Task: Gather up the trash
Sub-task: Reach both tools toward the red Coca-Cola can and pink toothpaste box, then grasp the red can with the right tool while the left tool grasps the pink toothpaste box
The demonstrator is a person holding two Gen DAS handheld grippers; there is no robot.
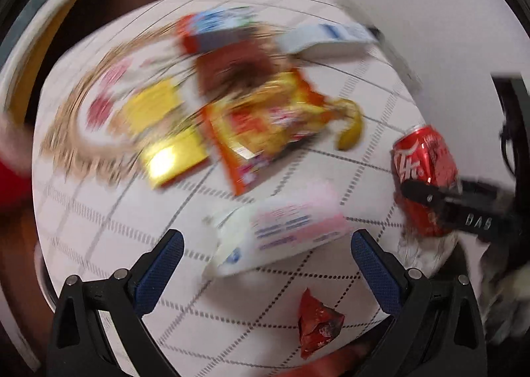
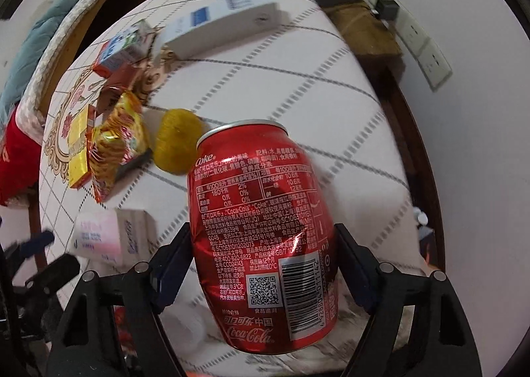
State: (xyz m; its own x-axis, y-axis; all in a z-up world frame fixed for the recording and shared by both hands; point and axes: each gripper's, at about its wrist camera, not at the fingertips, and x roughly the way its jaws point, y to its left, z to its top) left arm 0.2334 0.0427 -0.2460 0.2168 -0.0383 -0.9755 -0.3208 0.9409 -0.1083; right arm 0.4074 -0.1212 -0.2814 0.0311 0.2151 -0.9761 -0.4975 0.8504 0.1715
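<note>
My right gripper (image 2: 261, 234) is shut on a dented red Coke can (image 2: 261, 234) and holds it upright above the table's near edge; the can also shows at the right of the left wrist view (image 1: 424, 175). My left gripper (image 1: 266, 244) is open and empty, its fingers either side of a pink and white tissue pack (image 1: 281, 231), which also shows in the right wrist view (image 2: 106, 234). A crumpled red wrapper (image 1: 318, 324) lies below the pack. An orange snack bag (image 1: 265, 132), a yellow box (image 1: 165, 132) and a banana peel (image 1: 351, 128) lie farther back. The left view is blurred.
The round table has a white checked cloth (image 2: 298, 85). A white and blue box (image 2: 225, 26) and a small carton (image 2: 122, 49) lie at the far side. A wall with sockets (image 2: 417, 36) stands to the right. A bed (image 2: 49, 29) is at the far left.
</note>
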